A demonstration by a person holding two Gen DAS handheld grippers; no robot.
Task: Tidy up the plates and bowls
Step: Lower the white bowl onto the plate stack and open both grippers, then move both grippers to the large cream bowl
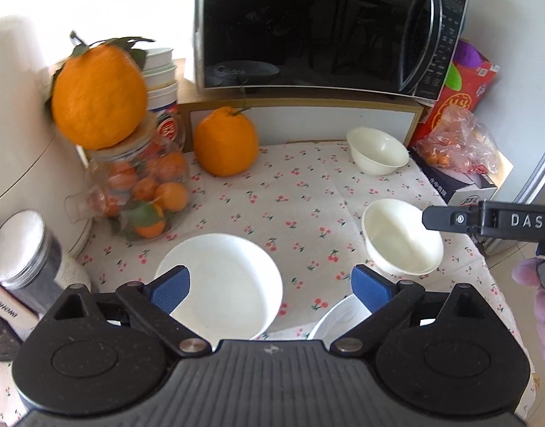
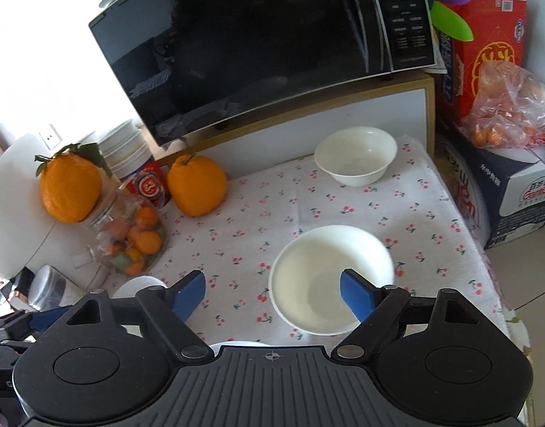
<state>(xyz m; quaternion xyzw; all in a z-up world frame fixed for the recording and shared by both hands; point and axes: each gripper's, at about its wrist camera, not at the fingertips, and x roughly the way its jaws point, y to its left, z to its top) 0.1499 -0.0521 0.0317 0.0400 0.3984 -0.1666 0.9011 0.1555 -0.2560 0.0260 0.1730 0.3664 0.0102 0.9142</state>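
A white plate point(image 1: 222, 281) lies on the cherry-print cloth point(image 1: 265, 192). My left gripper point(image 1: 270, 290) is open, its left pad over the plate's near left rim. A second white plate point(image 1: 338, 315) lies partly hidden under the right finger. A near white bowl point(image 1: 400, 238) sits to the right; it also shows in the right wrist view point(image 2: 329, 277). My right gripper point(image 2: 272, 293) is open, its right pad over that bowl's inside. A far white bowl point(image 1: 377, 151) point(image 2: 356, 154) sits by the shelf.
A microwave point(image 1: 318, 25) stands on a wooden shelf at the back. A large orange point(image 1: 224, 144) sits on the cloth, and another point(image 1: 98, 96) tops a glass jar of small oranges point(image 1: 144, 188). A red box and a bag of oranges point(image 1: 457, 138) stand at right.
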